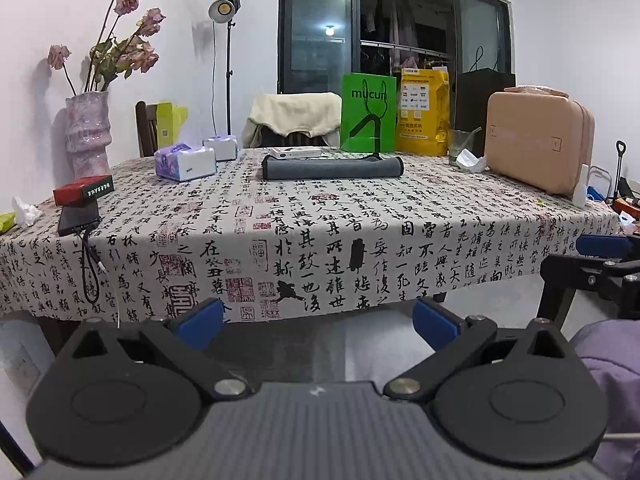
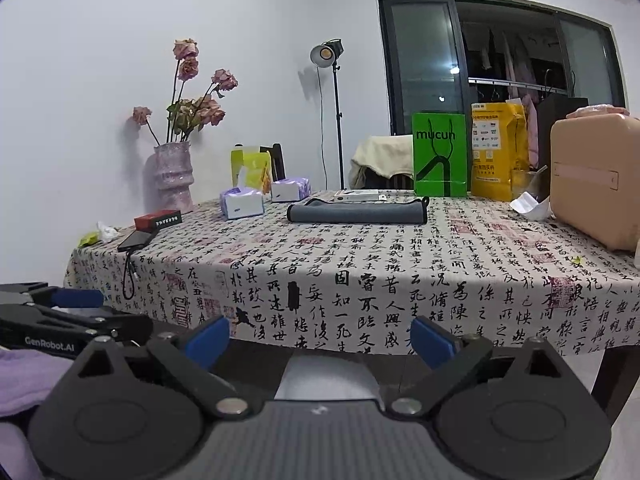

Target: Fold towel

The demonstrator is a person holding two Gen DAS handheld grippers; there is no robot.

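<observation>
Both the left gripper (image 1: 318, 316) and right gripper (image 2: 320, 338) hang wide apart and empty, short of the table (image 1: 360, 216); the grey towel (image 1: 332, 168) lies far ahead, already folded flat. A long reach risks snagging the tablecloth (image 2: 400, 264). 2 tissue boxes (image 1: 186, 162), a green bag (image 1: 368, 114) and a glass (image 1: 460, 142) crowd its far side.

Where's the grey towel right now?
The grey towel lies on the table's far side, just before the green bag, right of the tissue box.
</observation>
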